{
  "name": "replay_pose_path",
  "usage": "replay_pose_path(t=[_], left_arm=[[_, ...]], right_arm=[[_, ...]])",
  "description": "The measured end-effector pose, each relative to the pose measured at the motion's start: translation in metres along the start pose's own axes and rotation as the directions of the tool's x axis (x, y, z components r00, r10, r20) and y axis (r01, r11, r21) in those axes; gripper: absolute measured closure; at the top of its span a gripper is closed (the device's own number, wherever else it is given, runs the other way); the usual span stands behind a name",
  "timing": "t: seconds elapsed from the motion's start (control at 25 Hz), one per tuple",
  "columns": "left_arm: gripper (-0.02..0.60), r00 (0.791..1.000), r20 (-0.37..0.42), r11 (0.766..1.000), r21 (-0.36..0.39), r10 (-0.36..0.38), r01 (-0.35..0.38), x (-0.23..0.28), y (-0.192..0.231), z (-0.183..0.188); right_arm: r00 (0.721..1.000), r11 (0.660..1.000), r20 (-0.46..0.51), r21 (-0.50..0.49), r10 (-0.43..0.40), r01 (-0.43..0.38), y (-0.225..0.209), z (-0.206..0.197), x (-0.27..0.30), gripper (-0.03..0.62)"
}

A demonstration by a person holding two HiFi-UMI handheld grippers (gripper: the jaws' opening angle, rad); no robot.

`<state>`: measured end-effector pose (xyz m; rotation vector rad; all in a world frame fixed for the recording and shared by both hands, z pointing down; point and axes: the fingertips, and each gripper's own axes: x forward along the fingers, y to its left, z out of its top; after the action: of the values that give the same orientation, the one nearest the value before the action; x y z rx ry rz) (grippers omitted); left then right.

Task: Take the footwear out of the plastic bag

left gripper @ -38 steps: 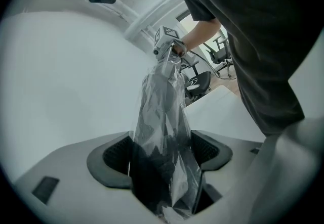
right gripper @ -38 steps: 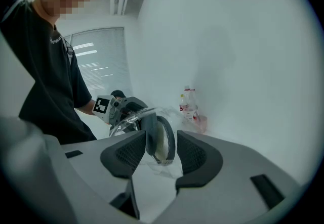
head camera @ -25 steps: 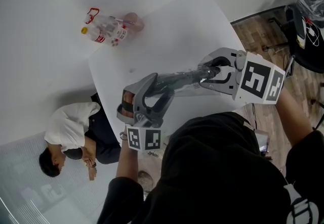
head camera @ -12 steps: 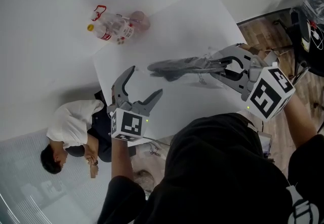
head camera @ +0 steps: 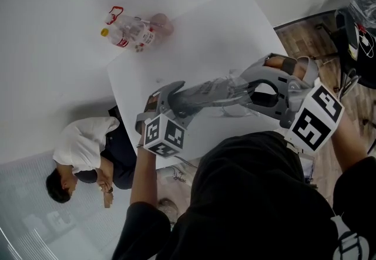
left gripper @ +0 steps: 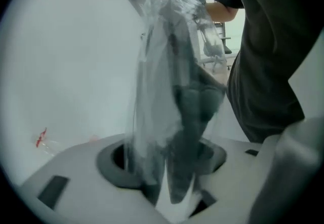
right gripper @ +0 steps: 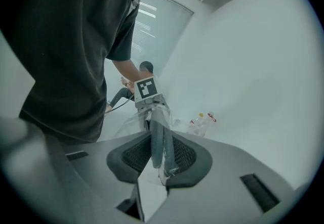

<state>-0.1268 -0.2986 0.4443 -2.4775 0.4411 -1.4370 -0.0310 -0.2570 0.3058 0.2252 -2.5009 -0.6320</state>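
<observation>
A long grey piece of footwear (head camera: 202,93) inside a clear plastic bag (head camera: 234,84) hangs above the white table (head camera: 205,30), stretched between both grippers. My left gripper (head camera: 167,95) has its jaws closing around the left end. In the left gripper view the bag (left gripper: 152,91) and the grey footwear (left gripper: 195,112) fill the gap of that gripper (left gripper: 169,167), and the pads touch them. My right gripper (head camera: 245,85) pinches the other end. In the right gripper view the footwear (right gripper: 158,137) sits between the pads of that gripper (right gripper: 159,154), whose jaws are easing open slightly.
A pack of plastic bottles (head camera: 132,33) lies by the table's far left corner. A person (head camera: 82,153) lies on the floor left of the table. Black stands and cables (head camera: 358,18) crowd the wooden floor at the right.
Half a second ago my left gripper was open and off the bag, left of it. It has moved right and closed around the footwear's left end. The right gripper kept its hold.
</observation>
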Motion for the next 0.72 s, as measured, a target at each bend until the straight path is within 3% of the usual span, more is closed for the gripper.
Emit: replay_pose_path(t=[0.04, 0.12, 0.32, 0.72], left_arm=[[0.39, 1.0, -0.006, 1.0, 0.011, 0.026, -0.026, -0.002, 0.003, 0.0], [0.443, 0.998, -0.006, 0.998, 0.002, 0.055, -0.055, -0.005, 0.006, -0.002], [0.446, 0.998, -0.021, 0.998, -0.039, 0.054, -0.055, -0.006, 0.008, -0.017], [0.446, 0.997, -0.035, 0.997, -0.025, 0.069, -0.07, -0.007, 0.009, -0.026]], right_arm=[[1.0, 1.0, -0.007, 0.002, -0.004, 0.004, -0.001, -0.001, -0.002, 0.499], [0.999, 1.0, -0.038, -0.005, -0.014, 0.014, -0.005, -0.004, -0.005, 0.485], [0.983, 0.998, -0.177, -0.057, -0.037, 0.027, -0.012, -0.022, -0.016, 0.461], [0.991, 0.999, -0.13, -0.035, -0.033, 0.029, -0.013, -0.007, -0.007, 0.421]])
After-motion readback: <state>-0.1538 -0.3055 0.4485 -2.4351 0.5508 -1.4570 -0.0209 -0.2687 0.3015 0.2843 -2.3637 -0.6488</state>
